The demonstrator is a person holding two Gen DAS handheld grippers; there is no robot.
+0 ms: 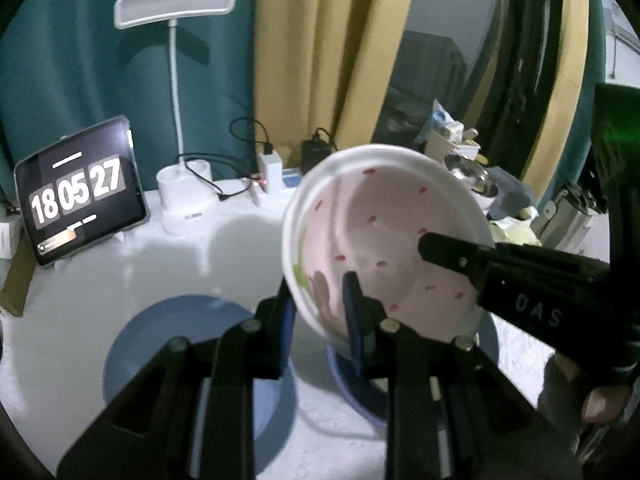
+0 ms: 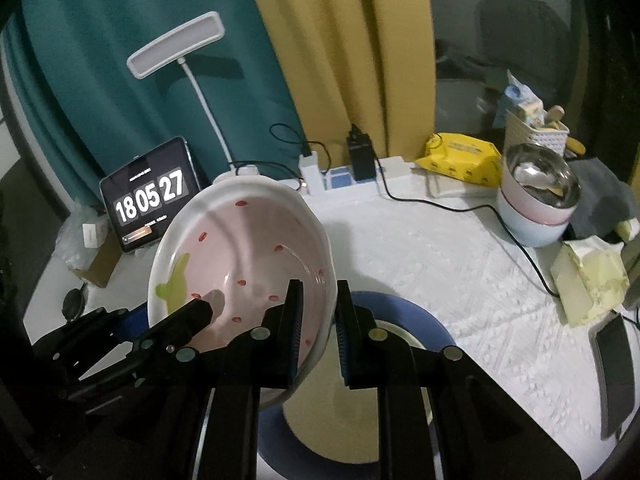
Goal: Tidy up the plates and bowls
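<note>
A pink bowl (image 1: 384, 240) with red specks and a white rim is held tilted above the white table, with its inside facing both cameras. My left gripper (image 1: 320, 296) is shut on its near left rim, one finger inside and one outside. My right gripper (image 2: 319, 292) is shut on the opposite rim (image 2: 326, 264) and reaches into the left wrist view from the right (image 1: 432, 246). The left gripper (image 2: 200, 308) shows at the lower left of the right wrist view. A blue plate (image 1: 132, 344) lies on the table left of the bowl. Another blue dish (image 2: 424, 320) with a cream centre lies under the bowl.
A tablet clock (image 1: 80, 196), a white desk lamp (image 1: 176, 120) and a power strip with cables (image 2: 340, 180) stand along the back. At the right are a yellow wipes pack (image 2: 460, 156), a steel bowl in stacked bowls (image 2: 536, 196) and a phone (image 2: 616, 360). A hand (image 1: 580, 388) holds the right gripper.
</note>
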